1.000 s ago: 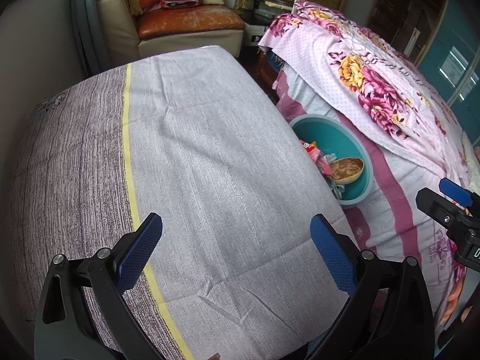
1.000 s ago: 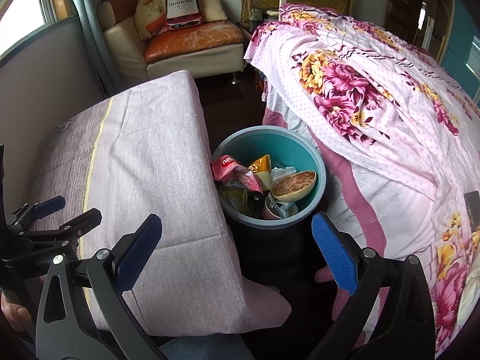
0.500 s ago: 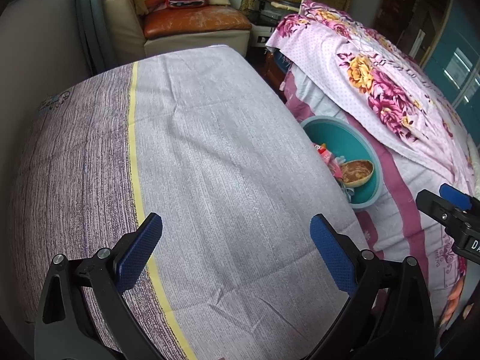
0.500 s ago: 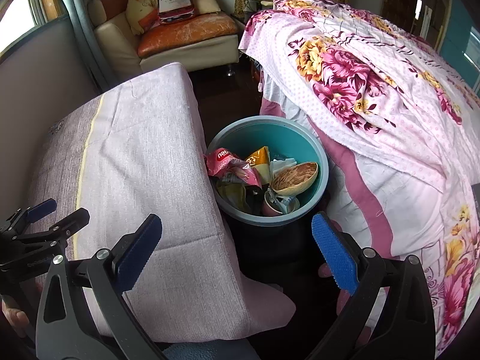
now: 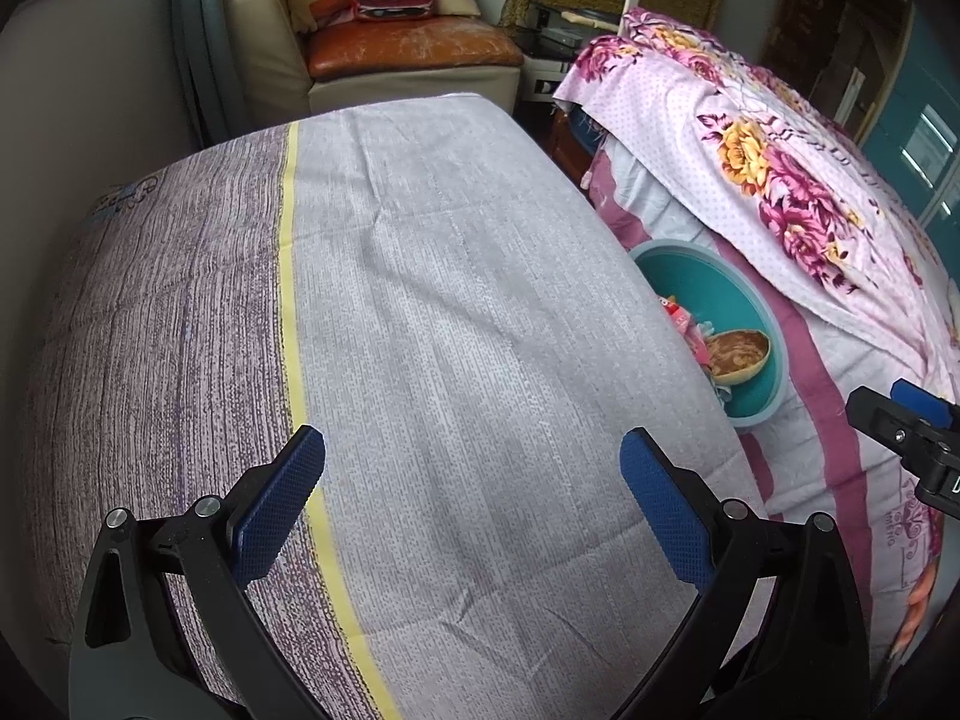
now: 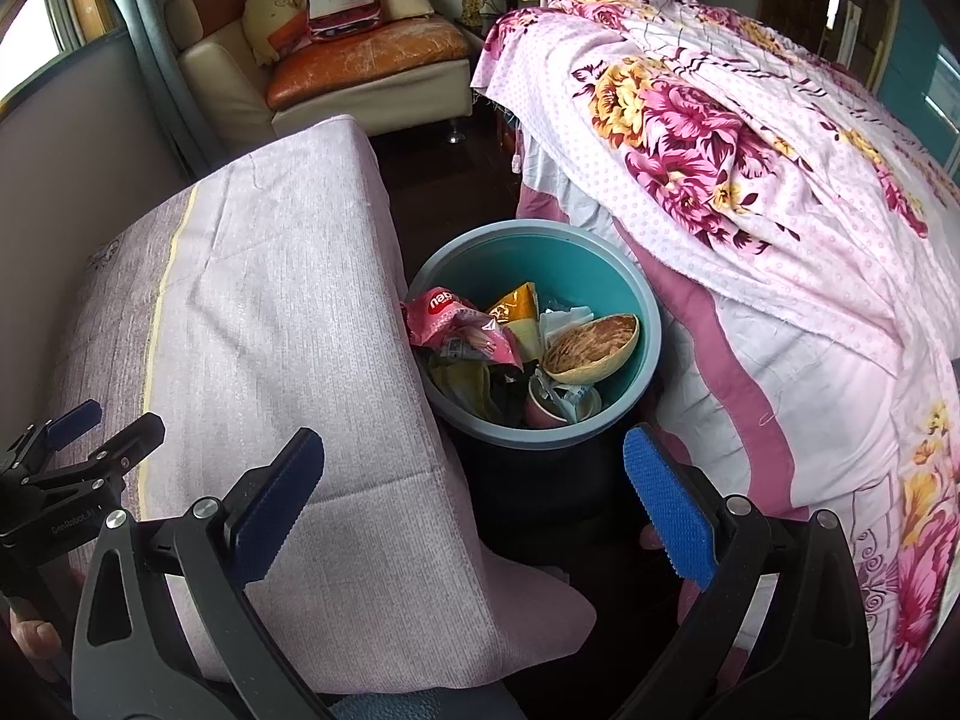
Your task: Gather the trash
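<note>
Cloth [image 5: 456,360] fills the left and centre of the left wrist view, a lilac sheet with a yellow stripe over a table, and no litter shows on it now, just as none showed a second ago. Over that second this view has drifted forward and a little left across the sheet, so the far edge sits lower in frame. Left gripper [image 5: 468,480] hangs above the sheet at lower centre, jaws spread wide with nothing between them, as before.

Moving right, the teal trash bin [image 6: 651,324] stands on the floor in the gap between table and flowered bed [image 6: 750,138], at centre of the right wrist view. It already holds a pink snack wrapper [image 6: 462,330], a yellow packet [image 6: 516,300] and a coconut shell half [image 6: 591,348]. Right gripper [image 6: 474,492] hovers at lower centre, near the bin's close rim, also spread and empty; the bin has grown slightly larger in its view.

My reading: with the sheet bare and both claws released, the collecting looks finished or nearly so, unless trash lies out of view.
</note>
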Motion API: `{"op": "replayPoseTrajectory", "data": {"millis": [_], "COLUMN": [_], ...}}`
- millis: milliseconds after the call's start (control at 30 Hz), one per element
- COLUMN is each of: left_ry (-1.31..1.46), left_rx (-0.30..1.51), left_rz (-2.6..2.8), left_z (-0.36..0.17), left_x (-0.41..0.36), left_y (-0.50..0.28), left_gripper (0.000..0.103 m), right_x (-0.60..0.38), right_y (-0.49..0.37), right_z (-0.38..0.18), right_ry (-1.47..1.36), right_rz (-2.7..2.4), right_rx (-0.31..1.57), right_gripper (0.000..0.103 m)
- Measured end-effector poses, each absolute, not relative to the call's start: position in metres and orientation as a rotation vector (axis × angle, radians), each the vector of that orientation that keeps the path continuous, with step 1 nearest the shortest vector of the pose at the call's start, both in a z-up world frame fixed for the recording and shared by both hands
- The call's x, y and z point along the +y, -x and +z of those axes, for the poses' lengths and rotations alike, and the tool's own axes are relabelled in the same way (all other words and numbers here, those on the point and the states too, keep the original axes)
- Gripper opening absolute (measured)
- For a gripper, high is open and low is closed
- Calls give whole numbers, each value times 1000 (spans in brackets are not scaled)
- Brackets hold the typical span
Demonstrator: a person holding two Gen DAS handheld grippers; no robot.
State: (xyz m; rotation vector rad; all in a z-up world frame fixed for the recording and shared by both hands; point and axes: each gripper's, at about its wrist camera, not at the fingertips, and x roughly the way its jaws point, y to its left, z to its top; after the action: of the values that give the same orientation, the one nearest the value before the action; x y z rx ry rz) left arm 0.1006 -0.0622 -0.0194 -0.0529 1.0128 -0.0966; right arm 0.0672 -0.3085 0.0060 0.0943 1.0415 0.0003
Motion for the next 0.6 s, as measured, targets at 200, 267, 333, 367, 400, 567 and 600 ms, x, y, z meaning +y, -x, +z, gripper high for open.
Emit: {"op": "replayPoseTrajectory", "data": {"millis": [200, 267, 333, 367, 400, 567, 600], "left_ry": [45, 44, 44, 44, 44, 38, 38], "left_rx": [1010, 1011, 1011, 1012, 1013, 1011, 1010], "left_rz": [-94, -93, -91, -91, -91, -90, -90], "left_z": [-21, -21, -21, -22, -23, -24, -24], "left_x": [-63, -63, -63, -63, -63, -63, -63], "left_y": [-101, -101, -101, -101, -101, -102, -102], "left_gripper": [99, 99, 99, 99, 99, 99, 99], "right_x": [-308, -309, -309, -310, -310, -310, -310], "right_y": [-68, -68, -69, -69, -70, -70, -70], "right_z": [3, 3, 2, 1, 0, -2, -2], "right_ry": [-93, -93, -93, -93, -94, -94, -93], "right_rz": [0, 0, -2, -2, -2, -2, -2], "right_rx": [1046, 1046, 1048, 1049, 1051, 1055, 1055], "right_gripper": [96, 96, 96, 96, 96, 96, 96]}}
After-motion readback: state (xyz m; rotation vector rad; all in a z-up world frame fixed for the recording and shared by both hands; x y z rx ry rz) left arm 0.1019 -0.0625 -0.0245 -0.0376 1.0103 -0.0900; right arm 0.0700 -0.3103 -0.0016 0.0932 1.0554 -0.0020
